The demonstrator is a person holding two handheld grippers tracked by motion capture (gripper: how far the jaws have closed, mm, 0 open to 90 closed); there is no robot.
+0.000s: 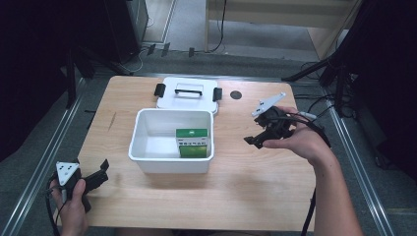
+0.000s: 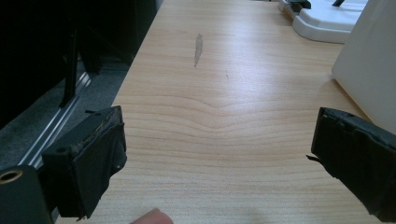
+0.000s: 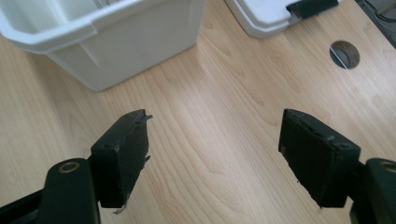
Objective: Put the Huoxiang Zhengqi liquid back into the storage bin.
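Sitting open on the pale wood-grain bench (image 1: 236,172) was a glossy white plastic bin (image 1: 147,147), green carton (image 1: 193,141) inside.
Left gripper (image 1: 101,174) and right gripper (image 1: 253,141) both had jaws apart, empty; flat white lid (image 1: 187,98) lay behind the bin.

Table (image 1: 147,206): set before the person, bearing everything listed below.
Bin (image 1: 142,147): placed near the table's middle, slightly left of centre.
Box (image 1: 193,142): held inside the bin, against its right wall, toward the near side.
Lid (image 1: 187,92): laid flat on the table just behind the bin, touching or nearly touching its far rim.
Cable hole (image 1: 236,95): cut into the tabletop just right of the lid.
Left gripper (image 1: 101,172): held at the table's near left corner, left of the bin, well apart from it.
Right gripper (image 1: 254,140): held above the table right of the bin, near it, before the cable hole.
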